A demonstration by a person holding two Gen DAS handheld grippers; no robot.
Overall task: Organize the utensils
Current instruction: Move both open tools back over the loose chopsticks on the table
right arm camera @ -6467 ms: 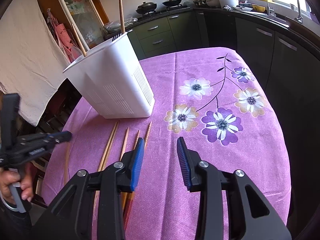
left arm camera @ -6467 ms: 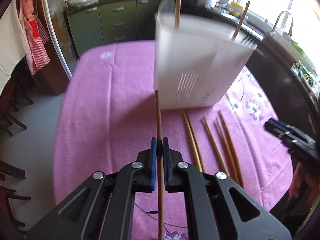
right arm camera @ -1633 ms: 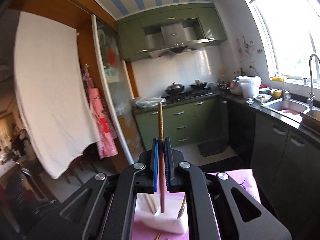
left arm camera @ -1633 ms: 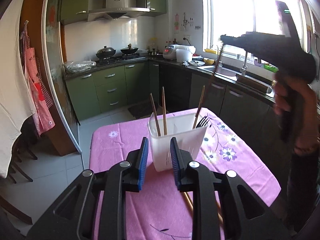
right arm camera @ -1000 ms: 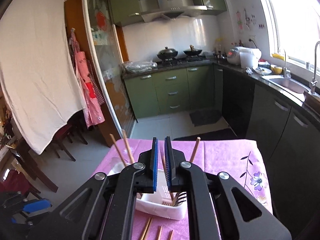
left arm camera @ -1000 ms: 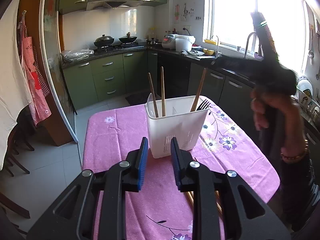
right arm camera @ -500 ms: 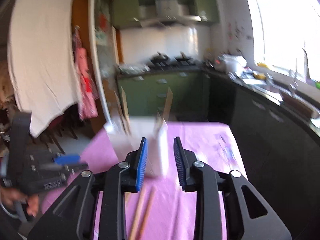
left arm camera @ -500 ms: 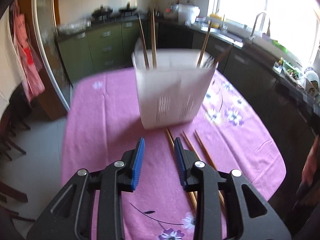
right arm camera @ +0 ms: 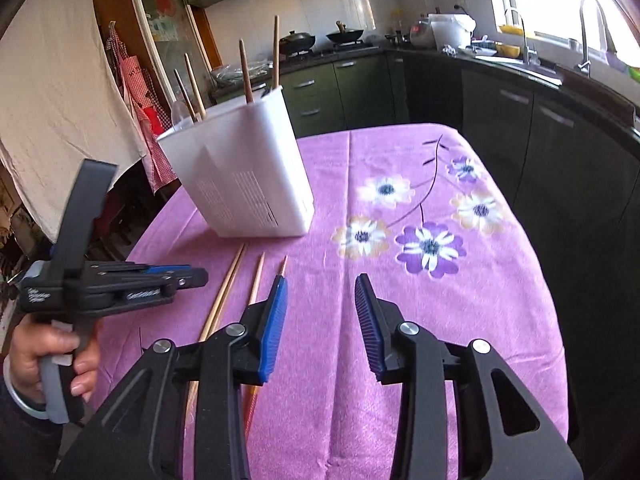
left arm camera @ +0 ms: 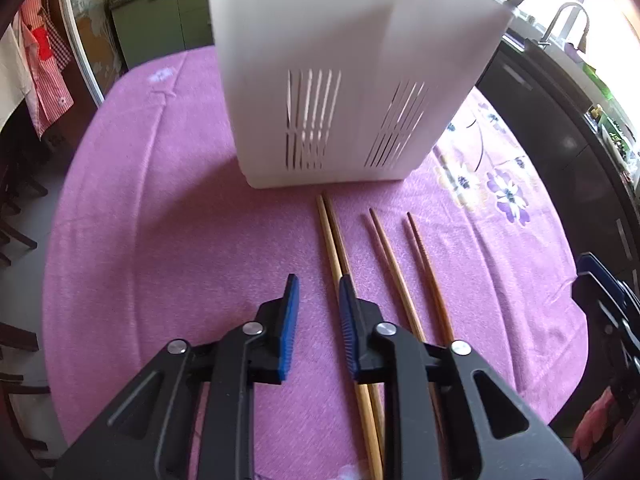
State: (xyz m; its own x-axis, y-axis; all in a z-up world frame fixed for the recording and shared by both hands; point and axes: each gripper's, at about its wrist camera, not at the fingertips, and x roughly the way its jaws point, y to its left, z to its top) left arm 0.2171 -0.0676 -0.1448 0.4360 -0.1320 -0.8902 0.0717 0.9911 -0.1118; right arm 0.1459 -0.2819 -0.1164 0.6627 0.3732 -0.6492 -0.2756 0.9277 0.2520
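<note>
A purple tablecloth (right arm camera: 440,320) covers the table, printed with white and violet flowers (right arm camera: 430,246) on dark stems. Behind it, green cabinets (right arm camera: 340,92) run along the wall, with two dark pans (right arm camera: 344,34) sitting on the stove. A white rice cooker (right arm camera: 450,30) stands on the dark counter. There's a tall tap (right arm camera: 586,32) by the bright window. On the left hangs a big white cloth (right arm camera: 52,120), and beside it a red checked apron (right arm camera: 140,96).
</note>
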